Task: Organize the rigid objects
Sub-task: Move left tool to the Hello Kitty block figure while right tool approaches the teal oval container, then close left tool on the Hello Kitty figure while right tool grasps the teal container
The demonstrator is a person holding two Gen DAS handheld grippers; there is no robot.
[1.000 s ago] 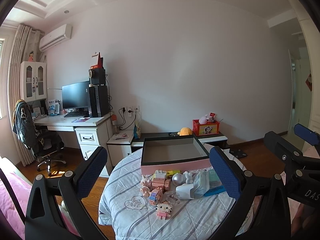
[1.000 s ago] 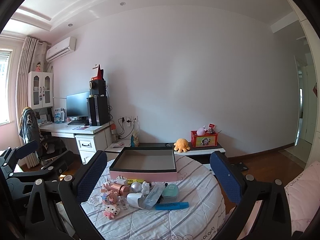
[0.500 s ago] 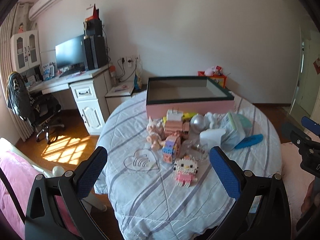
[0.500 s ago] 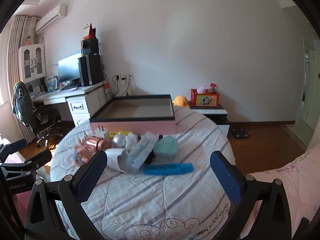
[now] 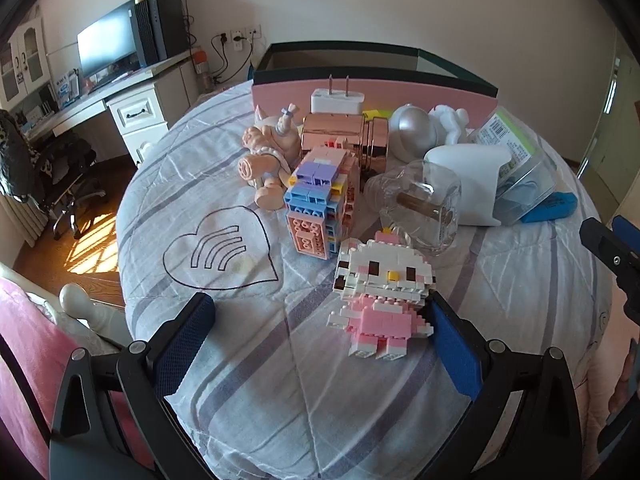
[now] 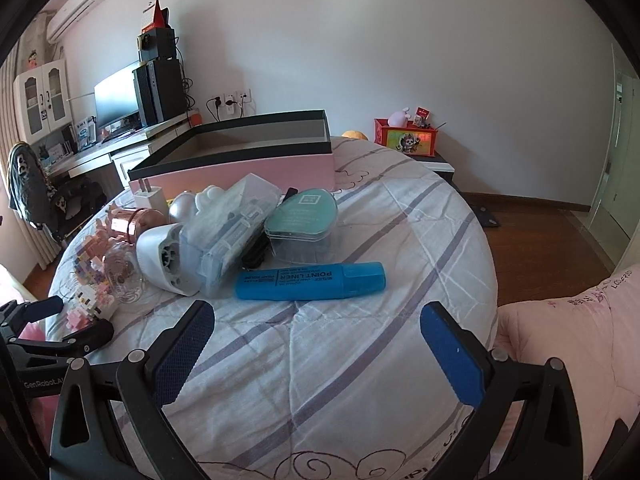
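We hold both grippers low over the round table [image 5: 224,360], which is covered in a striped quilt. Our left gripper [image 5: 320,344] has its fingers spread wide and empty, the right finger just beside the pink-and-white brick cat figure [image 5: 380,300]. Our right gripper [image 6: 316,340] is likewise released, its fingers near the blue highlighter [image 6: 310,281]. Behind the clutter sits the pink open box [image 6: 256,170], touching nothing we hold.
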